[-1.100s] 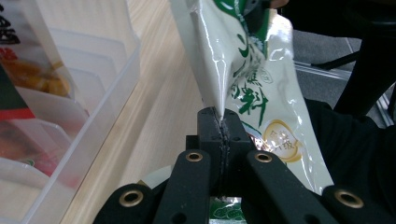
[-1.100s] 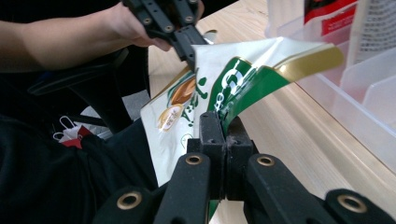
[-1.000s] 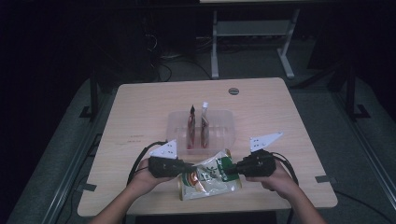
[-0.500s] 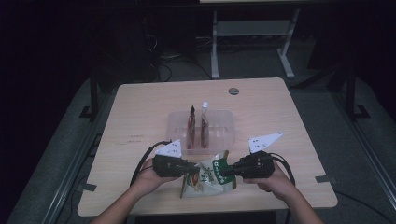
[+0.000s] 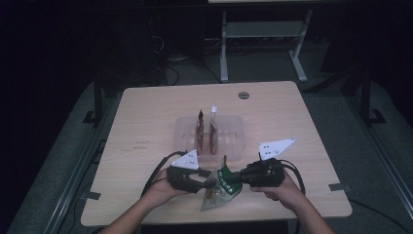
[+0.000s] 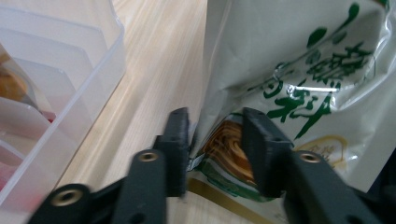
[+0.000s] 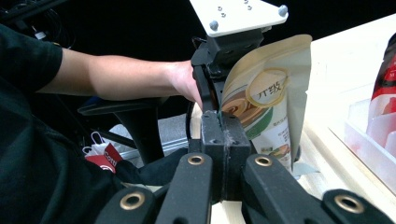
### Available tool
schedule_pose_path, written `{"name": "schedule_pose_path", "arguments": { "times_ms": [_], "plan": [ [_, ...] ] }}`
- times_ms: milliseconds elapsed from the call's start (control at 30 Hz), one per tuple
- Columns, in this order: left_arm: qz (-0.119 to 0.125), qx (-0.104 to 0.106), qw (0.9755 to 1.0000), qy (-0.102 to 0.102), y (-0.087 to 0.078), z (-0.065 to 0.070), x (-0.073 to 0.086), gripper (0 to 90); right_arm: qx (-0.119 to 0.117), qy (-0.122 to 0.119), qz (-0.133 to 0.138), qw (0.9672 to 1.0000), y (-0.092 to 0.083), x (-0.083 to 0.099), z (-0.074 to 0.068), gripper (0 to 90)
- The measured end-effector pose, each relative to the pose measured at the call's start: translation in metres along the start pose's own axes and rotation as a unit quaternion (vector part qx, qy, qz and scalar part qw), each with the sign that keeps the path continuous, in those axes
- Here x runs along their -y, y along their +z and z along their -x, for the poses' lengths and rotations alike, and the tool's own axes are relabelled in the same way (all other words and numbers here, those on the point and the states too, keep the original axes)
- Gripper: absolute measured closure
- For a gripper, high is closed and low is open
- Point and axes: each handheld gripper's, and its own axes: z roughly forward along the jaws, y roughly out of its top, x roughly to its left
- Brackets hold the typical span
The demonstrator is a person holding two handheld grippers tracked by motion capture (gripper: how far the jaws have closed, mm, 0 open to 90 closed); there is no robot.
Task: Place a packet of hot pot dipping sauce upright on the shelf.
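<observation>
Low in the high view's centre, near the table's (image 5: 146, 112) front edge, a light, soft, slippery pouch (image 5: 220, 187) hangs between both grippers. The right gripper (image 7: 219, 122) pinches its edge; the left gripper (image 6: 215, 140), jaws just opening, straddles it loosely. Best held by the seams. The bin (image 5: 234, 146) crowds behind; open room lies either side.

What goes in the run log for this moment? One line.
left gripper: just opening, snack pouch between jaws | right gripper: shut on pouch edge | clear bin: behind
</observation>
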Motion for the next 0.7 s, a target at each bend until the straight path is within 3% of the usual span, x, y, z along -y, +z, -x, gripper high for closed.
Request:
{"name": "schedule_pose_path", "arguments": {
  "times_ms": [167,233,533,700],
  "plan": [
    [0.022,0.003,0.9995,-0.02,-0.017,-0.004,0.002,41.0,0.016,0.004,0.01,0.9998,-0.007,0.001,0.002,90.0],
    [0.023,0.0,0.9995,-0.023,-0.024,-0.004,0.004,37.5,0.012,0.007,0.022,0.9997,-0.01,0.0,0.001,90.0],
    [0.021,-0.015,0.9991,-0.034,-0.045,-0.002,0.01,32.0,0.033,0.004,0.029,0.999,-0.02,-0.003,-0.002,90.0],
    [0.022,-0.026,0.9984,-0.046,-0.059,0.0,0.021,30.6,0.05,0.006,0.046,0.9976,-0.032,-0.006,-0.002,90.0]
  ]
}}
